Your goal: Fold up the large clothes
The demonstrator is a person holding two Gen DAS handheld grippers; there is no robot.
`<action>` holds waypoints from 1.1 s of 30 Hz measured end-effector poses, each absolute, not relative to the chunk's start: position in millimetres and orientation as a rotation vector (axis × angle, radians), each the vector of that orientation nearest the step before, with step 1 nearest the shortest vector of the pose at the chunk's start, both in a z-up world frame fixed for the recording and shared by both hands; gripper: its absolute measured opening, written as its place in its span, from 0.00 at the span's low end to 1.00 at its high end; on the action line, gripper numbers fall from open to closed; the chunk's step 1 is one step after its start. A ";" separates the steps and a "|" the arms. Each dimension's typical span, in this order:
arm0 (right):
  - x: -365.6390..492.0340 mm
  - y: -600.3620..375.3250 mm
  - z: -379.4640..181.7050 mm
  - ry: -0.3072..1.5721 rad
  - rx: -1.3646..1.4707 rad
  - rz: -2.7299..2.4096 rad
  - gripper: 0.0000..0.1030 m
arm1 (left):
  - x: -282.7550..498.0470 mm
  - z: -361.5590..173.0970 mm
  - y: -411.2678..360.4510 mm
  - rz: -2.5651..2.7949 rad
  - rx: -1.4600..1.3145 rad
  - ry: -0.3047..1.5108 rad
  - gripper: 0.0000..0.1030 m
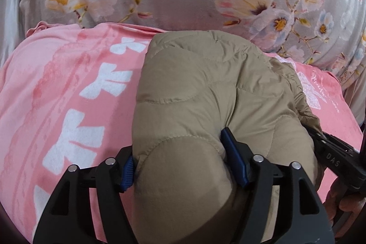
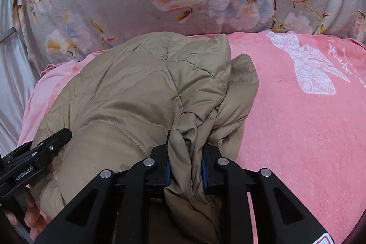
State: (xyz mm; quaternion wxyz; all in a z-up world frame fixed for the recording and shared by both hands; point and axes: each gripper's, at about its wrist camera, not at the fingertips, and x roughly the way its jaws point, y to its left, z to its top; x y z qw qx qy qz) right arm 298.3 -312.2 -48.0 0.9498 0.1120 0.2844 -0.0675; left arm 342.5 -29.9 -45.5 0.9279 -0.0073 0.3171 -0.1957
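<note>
While left gripper [image 1: 178,164] clamps puffy tan jacket [image 1: 205,88] fold, right gripper [image 2: 185,166] pinching bunched hem; mid-fold. Next: lay ahead on pink blanket [image 1: 57,84], release.

Both tongs are showing matte black frames with triangular cut-outs in their angled arms. The left tongs [image 1: 180,159] are carrying round silver pivot screws [image 1: 258,158] and ribbed blue pads [image 1: 235,158]. The right tongs [image 2: 185,165] are wearing the same blue pads [image 2: 204,172] and silver screws [image 2: 148,162]. White lettering [image 2: 24,174] is running along the left tongs' side, and "DAS" [image 1: 333,162] along the right's.
</note>
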 end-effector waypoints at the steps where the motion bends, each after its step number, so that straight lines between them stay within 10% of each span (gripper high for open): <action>1: 293.6 -315.2 -45.2 0.591 0.242 -0.122 0.27 | 336.9 -43.3 -26.8 -0.384 -0.006 0.652 0.66; 33: 182.7 -275.8 -36.0 0.693 0.244 -0.127 0.09 | 269.2 -52.9 -26.5 -0.116 0.058 0.906 0.72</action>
